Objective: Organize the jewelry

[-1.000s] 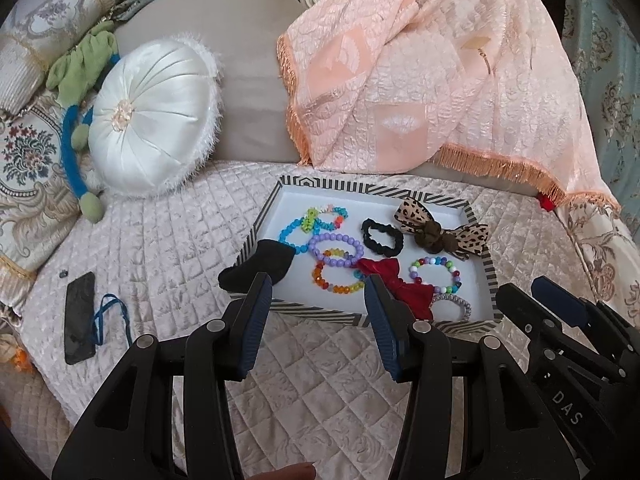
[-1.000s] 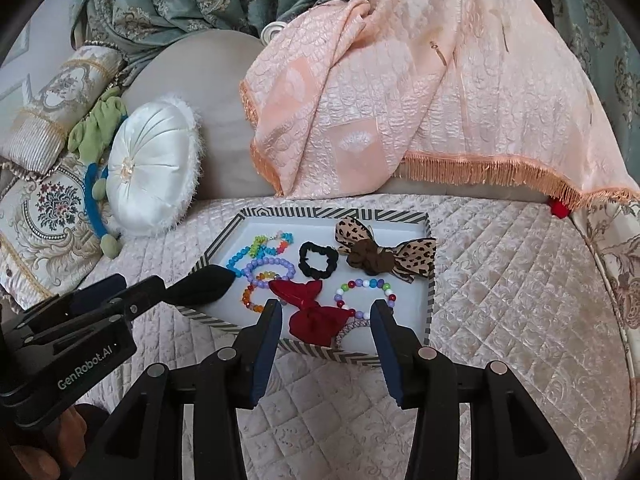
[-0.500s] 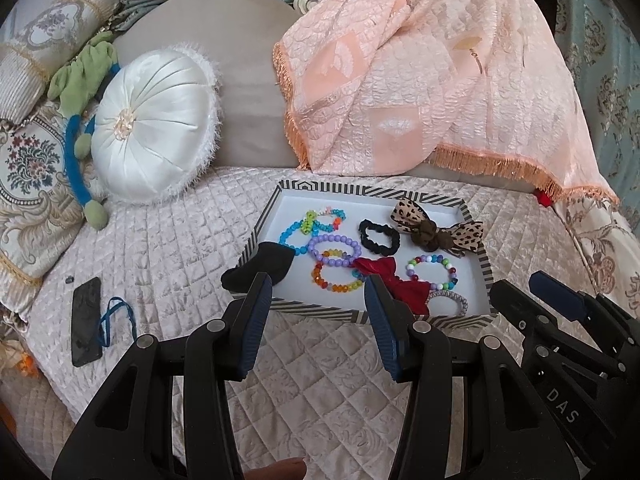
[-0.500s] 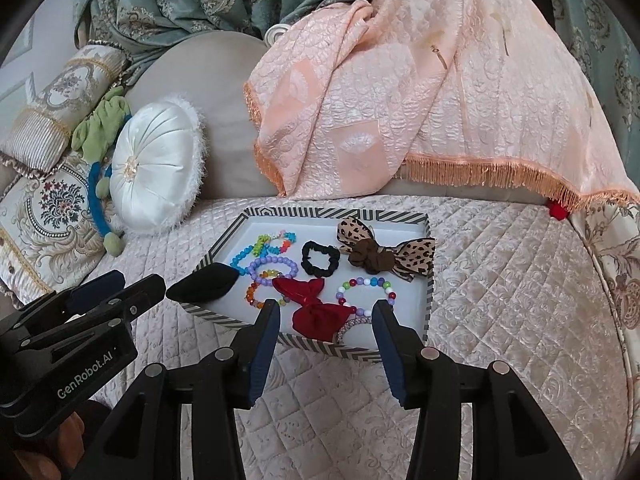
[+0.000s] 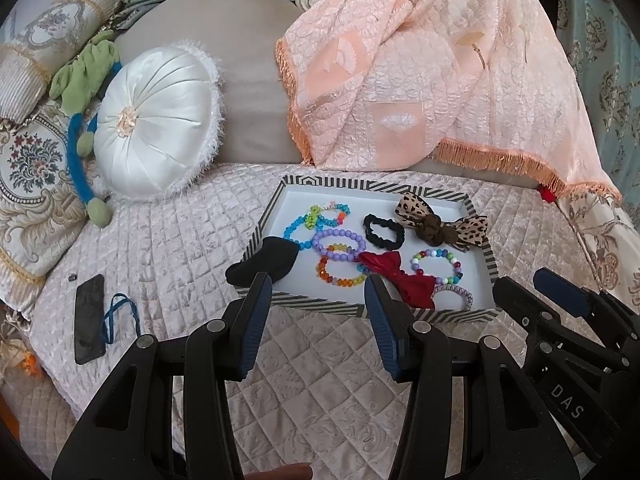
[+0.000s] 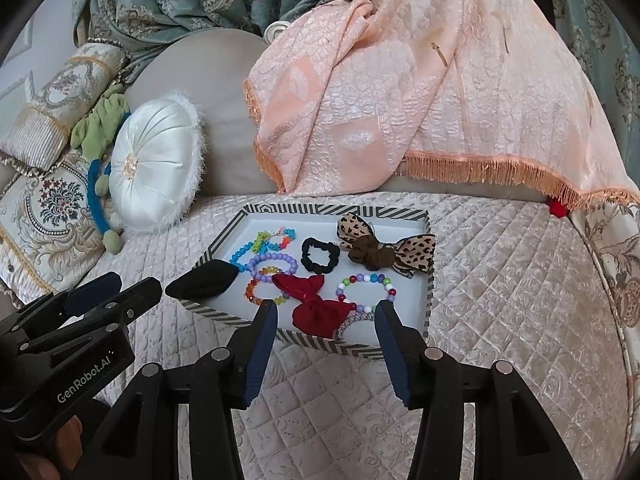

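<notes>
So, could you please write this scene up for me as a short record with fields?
surface: quilted pale pink bedspread
container: white tray with black-and-white striped rim, resting on the bedspread
in tray: purple bead bracelet, black scrunchie, leopard-print bow, red velvet bow, other bead bracelets
on tray's near left corner: black fabric piece
left claw: open, empty, short of the tray
right claw: opening, empty, in front of the red velvet bow
beside tray: black phone, round white satin cushion

right claw [image 6: 326,320] jaws opening wider
</notes>
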{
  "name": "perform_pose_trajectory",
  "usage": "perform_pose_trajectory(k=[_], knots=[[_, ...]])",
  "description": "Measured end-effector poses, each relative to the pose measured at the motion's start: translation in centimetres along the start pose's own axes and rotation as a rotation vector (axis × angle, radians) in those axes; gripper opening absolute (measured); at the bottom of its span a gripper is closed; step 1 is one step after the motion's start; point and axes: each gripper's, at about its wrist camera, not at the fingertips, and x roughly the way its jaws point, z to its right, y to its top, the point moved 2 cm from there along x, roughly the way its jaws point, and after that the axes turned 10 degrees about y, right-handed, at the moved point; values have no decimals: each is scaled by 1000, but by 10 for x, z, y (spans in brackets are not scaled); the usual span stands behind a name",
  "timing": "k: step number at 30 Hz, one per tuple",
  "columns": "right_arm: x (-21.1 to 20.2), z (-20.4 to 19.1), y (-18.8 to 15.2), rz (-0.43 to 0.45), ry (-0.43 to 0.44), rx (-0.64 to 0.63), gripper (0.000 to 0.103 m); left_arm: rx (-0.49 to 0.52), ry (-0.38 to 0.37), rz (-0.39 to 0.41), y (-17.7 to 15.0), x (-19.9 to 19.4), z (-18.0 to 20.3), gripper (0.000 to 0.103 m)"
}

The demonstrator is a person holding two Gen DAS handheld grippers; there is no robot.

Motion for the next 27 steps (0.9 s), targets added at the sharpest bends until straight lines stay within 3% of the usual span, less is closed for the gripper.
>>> perform_pose_trajectory(k=[27], knots=[[5,-4,-7,-27,9,-11,51,3,-4,-6,-5,5,-1,48]])
